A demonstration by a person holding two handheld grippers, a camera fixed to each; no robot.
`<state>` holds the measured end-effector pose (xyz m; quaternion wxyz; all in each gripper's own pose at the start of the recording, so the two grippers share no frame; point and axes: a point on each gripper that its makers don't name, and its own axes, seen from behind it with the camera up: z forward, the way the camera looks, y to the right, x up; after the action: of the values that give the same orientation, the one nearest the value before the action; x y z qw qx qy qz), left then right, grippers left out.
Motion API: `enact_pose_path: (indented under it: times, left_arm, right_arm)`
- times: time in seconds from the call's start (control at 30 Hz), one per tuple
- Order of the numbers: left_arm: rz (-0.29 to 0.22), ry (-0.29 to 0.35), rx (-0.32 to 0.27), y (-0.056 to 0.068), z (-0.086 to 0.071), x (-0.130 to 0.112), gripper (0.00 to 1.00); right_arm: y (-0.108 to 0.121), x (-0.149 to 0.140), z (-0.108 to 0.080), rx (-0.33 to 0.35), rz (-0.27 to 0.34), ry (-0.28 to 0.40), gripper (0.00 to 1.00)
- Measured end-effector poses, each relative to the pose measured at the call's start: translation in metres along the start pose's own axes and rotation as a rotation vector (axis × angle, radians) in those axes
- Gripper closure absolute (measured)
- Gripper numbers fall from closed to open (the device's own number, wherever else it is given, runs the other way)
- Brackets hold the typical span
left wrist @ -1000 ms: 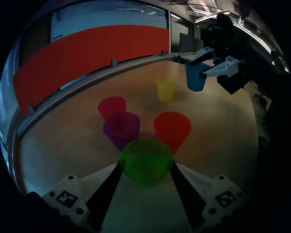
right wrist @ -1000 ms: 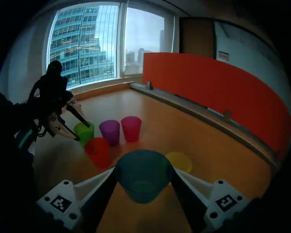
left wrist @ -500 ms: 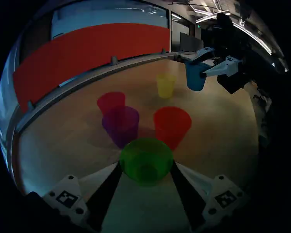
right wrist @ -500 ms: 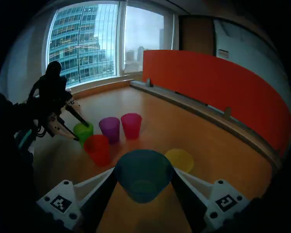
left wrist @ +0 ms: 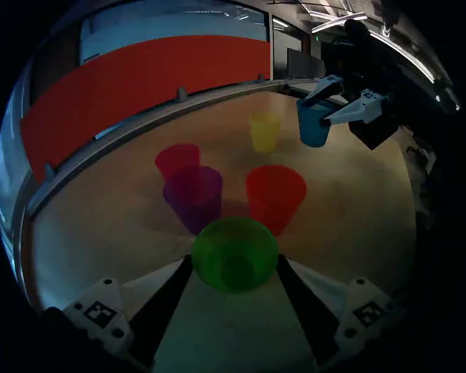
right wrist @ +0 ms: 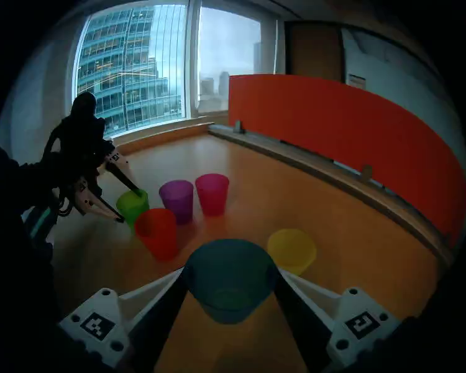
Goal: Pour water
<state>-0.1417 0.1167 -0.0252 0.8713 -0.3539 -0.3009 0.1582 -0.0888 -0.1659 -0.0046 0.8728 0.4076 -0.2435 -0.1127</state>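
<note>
Tools clenched — left tool (left wrist: 233,258) on green cup (left wrist: 235,264), right tool (right wrist: 230,273) on blue cup (right wrist: 230,283).

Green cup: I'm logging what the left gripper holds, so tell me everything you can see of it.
The green cup is translucent and plastic-looking, tapering from a wide round rim to a smaller base. It stands upright between the jaws of the left gripper, which press on its two sides. In the right gripper view it is close beside the red cup. Whether it holds water, or rests on the wooden table, cannot be told.
</note>
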Motion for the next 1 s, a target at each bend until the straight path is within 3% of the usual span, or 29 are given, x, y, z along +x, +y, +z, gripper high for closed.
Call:
enact_pose_path:
  times: [0.27, 1.0]
  left_arm:
    - [0.001, -0.018, 0.017, -0.002, -0.003, -0.01, 0.0]
    - [-0.114, 0.039, 0.047, -0.011, -0.038, -0.017, 0.0]
  right_arm:
    - [-0.002, -0.008, 0.005, -0.006, 0.004, -0.006, 0.06]
    - [-0.015, -0.05, 0.03, 0.002, 0.013, -0.062, 0.06]
